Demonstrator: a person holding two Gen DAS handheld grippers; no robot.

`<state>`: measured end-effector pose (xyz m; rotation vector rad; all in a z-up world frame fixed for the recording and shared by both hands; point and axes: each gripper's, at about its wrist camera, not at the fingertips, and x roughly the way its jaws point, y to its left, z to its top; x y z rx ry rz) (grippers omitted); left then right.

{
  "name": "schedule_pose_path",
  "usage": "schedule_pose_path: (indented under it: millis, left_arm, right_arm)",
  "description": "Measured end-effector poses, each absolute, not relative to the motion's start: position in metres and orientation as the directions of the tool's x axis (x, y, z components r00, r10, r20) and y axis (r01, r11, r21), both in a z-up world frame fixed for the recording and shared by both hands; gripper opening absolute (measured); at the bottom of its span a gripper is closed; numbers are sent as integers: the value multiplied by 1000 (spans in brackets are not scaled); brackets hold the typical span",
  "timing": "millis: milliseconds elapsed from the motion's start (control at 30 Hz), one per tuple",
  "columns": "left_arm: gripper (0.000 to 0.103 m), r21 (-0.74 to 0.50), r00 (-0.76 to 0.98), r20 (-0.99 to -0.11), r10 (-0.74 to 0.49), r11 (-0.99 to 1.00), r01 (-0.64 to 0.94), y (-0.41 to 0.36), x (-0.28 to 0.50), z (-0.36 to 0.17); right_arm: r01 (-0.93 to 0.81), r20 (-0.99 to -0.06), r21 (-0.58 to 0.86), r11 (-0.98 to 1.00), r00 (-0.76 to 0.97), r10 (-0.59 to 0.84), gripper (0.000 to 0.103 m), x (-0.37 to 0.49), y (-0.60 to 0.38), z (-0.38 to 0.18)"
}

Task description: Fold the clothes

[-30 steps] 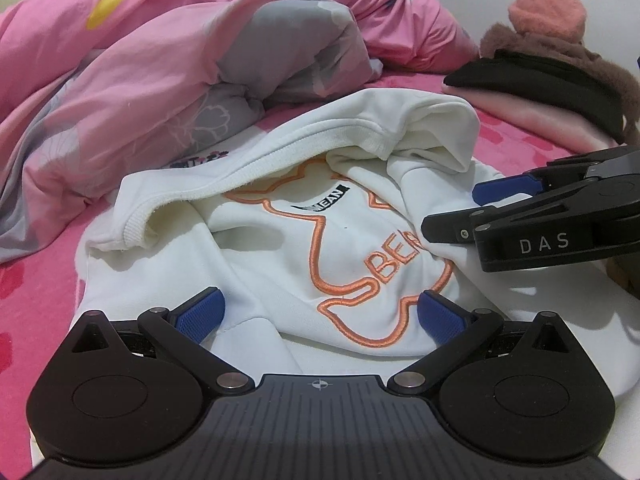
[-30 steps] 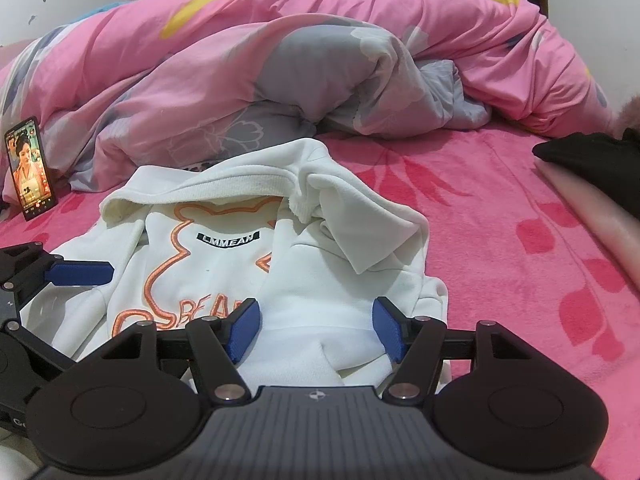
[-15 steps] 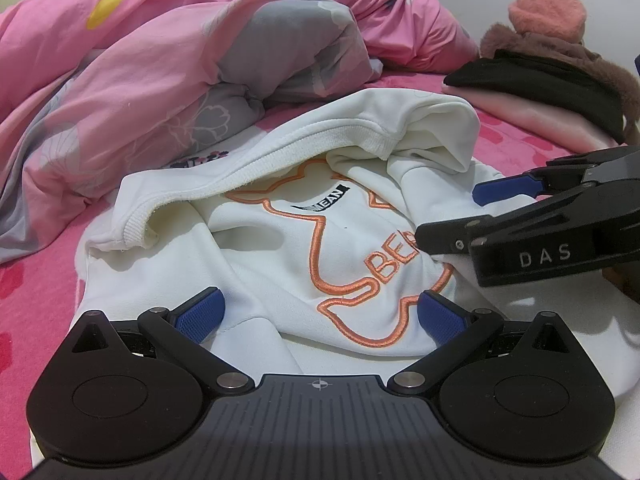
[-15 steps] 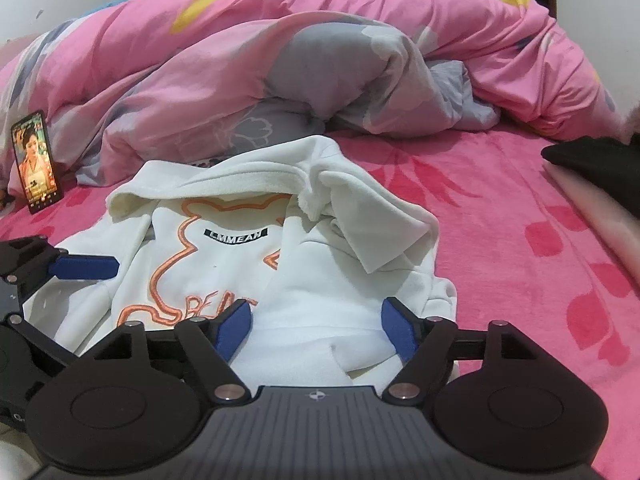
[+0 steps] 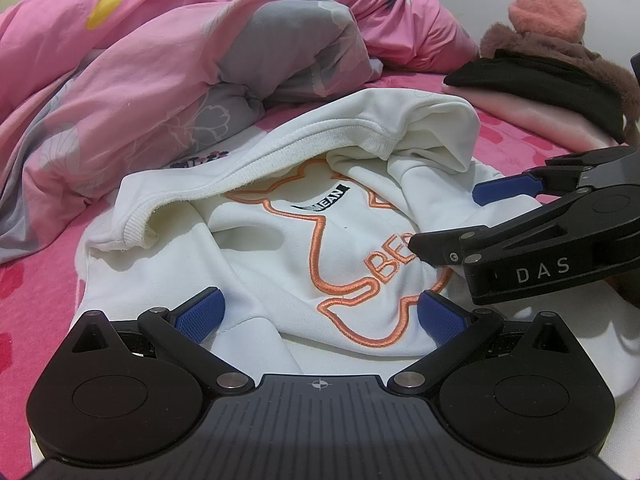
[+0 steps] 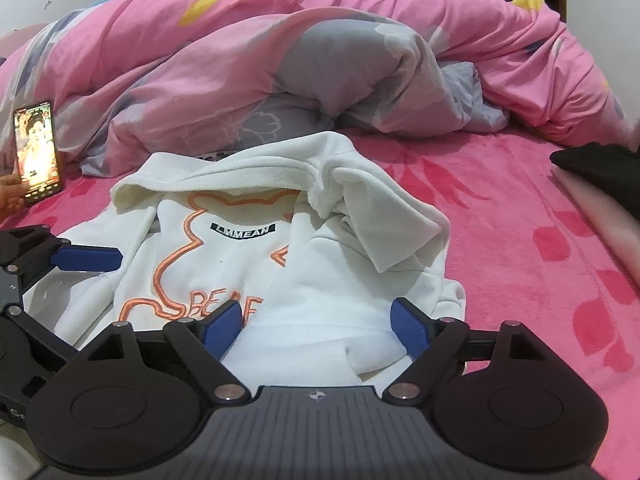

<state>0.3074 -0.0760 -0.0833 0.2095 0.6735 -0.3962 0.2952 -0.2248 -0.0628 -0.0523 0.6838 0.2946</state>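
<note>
Spread across the upper half of both views: a rumpled pink and grey quilt (image 6: 248, 64), heaped on a bright pink bedsheet (image 6: 520, 220) printed with darker leaves. At frame centre, lying on that sheet just below the quilt: a white sweatshirt (image 6: 352, 272) with an orange embroidered bear outline and a small black label, partly folded, its ribbed hem flopped over the upper edge and one sleeve doubled across the right side. In the upper right of the left wrist view: a stack of folded clothes (image 5: 540, 80), pale pink under black, topped by brown fur and a fuzzy pink hat. At the left edge of the right wrist view: a phone (image 6: 37, 152) with lit screen, propped against the quilt. Low in the frame, the right gripper (image 6: 316, 324), jaws just been opening and now wide, sweatshirt cloth beneath and between but unpinched. Likewise wide, the left gripper (image 5: 320, 314), blue pads either side of the bear outline, gripping nothing.
</note>
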Motion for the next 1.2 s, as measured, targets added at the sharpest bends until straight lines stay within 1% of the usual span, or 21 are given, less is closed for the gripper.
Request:
schedule_pose_path:
  millis: [1200]
  left_arm:
    - [103,62,714,-640,-284,907,417,-77,307,-84]
  right_arm:
    - [-276,-615,73,959,744,261,85,292,-228,-63]
